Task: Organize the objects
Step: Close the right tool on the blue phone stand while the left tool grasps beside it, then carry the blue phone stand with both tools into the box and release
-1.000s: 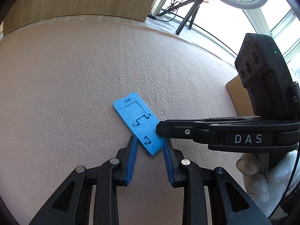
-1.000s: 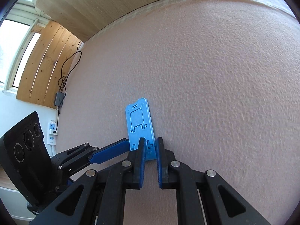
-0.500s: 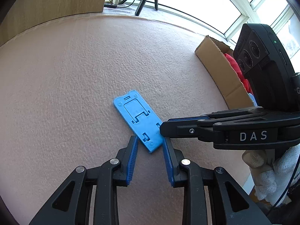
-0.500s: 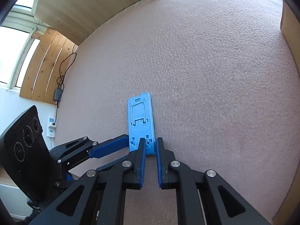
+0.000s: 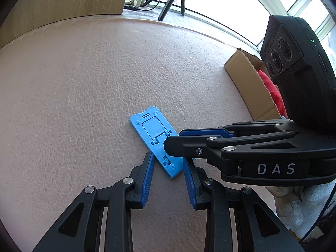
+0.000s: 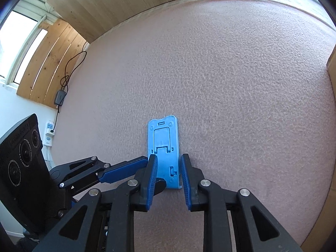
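A flat blue plastic phone stand [image 5: 154,135] lies on the pink textured surface [image 5: 84,84]. My left gripper [image 5: 168,164] is open, and the stand's near corner sits between its blue pads. My right gripper [image 5: 175,142] reaches in from the right, its fingers over the stand's near half. In the right wrist view the stand [image 6: 162,140] points away from me. There my right gripper [image 6: 168,161] is open, its fingers on either side of the stand's near end. The left gripper's fingers [image 6: 124,172] come in from the lower left, their tips partly hidden.
An open cardboard box [image 5: 247,84] with something red [image 5: 271,90] inside stands at the right; its edge [image 6: 331,67] also shows in the right wrist view. A gloved hand [image 5: 298,201] holds the right gripper. Far back are a wooden panel [image 6: 117,2], tripod legs [image 5: 172,2] and a wall cable [image 6: 61,96].
My right gripper's jaws have spread from nearly shut to open around the stand's end. Both views have swung, bringing the cardboard box into sight. The stand stays flat.
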Motion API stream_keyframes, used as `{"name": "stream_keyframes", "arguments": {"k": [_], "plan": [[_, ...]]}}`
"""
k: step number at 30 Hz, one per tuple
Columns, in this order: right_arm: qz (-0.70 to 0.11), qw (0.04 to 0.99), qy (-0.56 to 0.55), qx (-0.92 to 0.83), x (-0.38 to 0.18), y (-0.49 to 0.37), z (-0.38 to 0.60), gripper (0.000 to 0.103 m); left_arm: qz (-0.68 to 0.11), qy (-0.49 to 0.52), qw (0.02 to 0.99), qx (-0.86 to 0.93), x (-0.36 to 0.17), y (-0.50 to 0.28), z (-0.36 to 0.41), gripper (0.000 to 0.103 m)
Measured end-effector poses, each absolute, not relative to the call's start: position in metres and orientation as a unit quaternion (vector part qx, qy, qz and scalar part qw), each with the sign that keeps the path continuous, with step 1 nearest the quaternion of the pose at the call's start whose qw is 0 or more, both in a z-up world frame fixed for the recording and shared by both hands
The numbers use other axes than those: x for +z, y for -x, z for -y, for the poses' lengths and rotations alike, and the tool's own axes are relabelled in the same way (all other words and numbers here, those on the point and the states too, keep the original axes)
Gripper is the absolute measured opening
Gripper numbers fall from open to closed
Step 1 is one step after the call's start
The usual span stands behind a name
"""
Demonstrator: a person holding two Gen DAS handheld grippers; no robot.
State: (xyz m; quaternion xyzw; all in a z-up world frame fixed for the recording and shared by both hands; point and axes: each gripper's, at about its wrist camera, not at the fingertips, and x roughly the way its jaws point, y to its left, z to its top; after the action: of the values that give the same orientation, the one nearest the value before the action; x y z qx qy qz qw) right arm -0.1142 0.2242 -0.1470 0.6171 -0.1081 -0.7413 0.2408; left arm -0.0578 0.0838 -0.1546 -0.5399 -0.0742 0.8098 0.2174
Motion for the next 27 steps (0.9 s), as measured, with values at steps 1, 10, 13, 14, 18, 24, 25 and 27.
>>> {"name": "stream_keyframes", "arguments": {"k": [1,10,13,14,18,24,25,27], "plan": [[0.104,0.24,-0.616,-0.743,-0.146,0.114,-0.224,0.021,0.071,0.539,0.216,0.811,-0.154,0.057,-0.085,0.03],[0.092,0.226,-0.594,-0.766,-0.126,0.107,-0.239,0.021,0.069,0.529,0.228,0.814,-0.146,0.066,-0.107,0.03],[0.095,0.214,-0.584,-0.777,-0.115,0.102,-0.256,0.021,0.063,0.523,0.242,0.815,-0.137,0.071,-0.123,0.03],[0.099,0.21,-0.581,-0.78,-0.112,0.1,-0.263,0.021,0.06,0.52,0.247,0.815,-0.133,0.071,-0.129,0.031],[0.118,0.186,-0.57,-0.792,-0.098,0.089,-0.297,0.021,0.045,0.511,0.274,0.813,-0.121,0.076,-0.16,0.031],[0.149,0.142,-0.549,-0.81,-0.078,0.066,-0.346,0.021,0.02,0.499,0.321,0.805,-0.099,0.071,-0.219,0.031],[0.153,0.135,-0.546,-0.812,-0.076,0.062,-0.355,0.021,0.016,0.497,0.328,0.803,-0.097,0.07,-0.227,0.031],[0.161,0.121,-0.541,-0.817,-0.071,0.055,-0.369,0.021,0.009,0.494,0.342,0.799,-0.091,0.066,-0.247,0.031]]}}
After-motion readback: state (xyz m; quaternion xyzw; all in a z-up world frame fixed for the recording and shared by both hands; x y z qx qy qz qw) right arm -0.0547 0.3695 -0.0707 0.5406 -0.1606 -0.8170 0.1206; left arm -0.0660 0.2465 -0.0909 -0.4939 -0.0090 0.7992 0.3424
